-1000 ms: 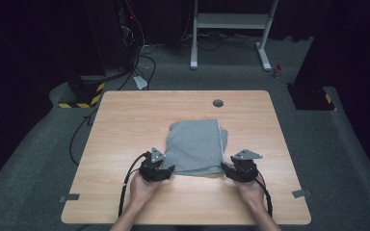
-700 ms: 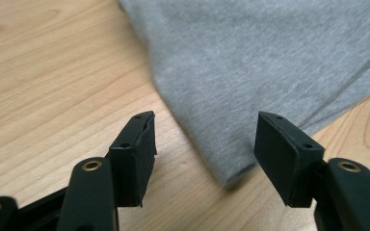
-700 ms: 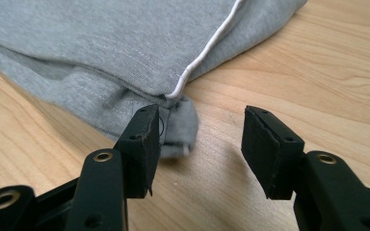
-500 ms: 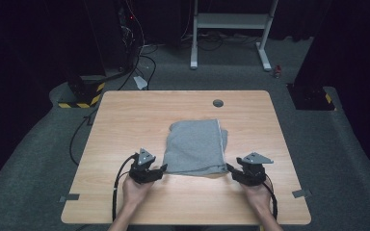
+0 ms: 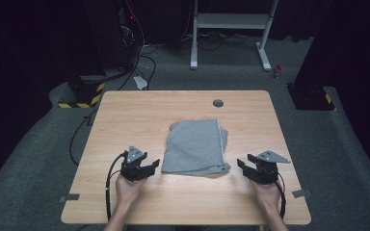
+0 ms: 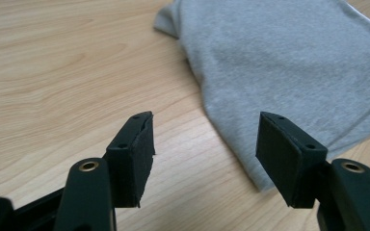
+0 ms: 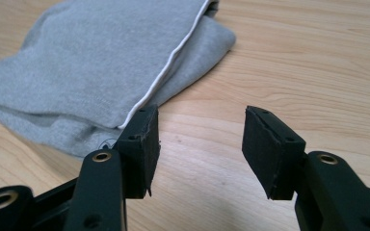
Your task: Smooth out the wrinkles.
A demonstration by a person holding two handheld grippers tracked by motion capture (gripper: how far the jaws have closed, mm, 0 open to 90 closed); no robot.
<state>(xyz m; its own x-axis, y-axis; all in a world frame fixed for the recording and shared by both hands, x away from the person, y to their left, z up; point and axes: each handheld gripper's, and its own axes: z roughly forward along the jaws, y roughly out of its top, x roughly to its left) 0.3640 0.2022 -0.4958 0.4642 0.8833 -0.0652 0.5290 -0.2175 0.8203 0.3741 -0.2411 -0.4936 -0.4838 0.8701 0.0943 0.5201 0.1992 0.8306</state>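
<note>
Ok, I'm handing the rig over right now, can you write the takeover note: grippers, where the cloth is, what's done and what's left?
Left gripper: open, holds nothing, just off the near left edge of the folded grey cloth.
Right gripper: open, holds nothing, off the cloth's near right corner, not touching it.
Cloth: lies flat in a folded stack at the middle of the wooden table, white seam along its right edge.
Done: the cloth looks folded and released.
Left: probably only a check that the fold is neat; whether another fold is wanted cannot be told.
</note>
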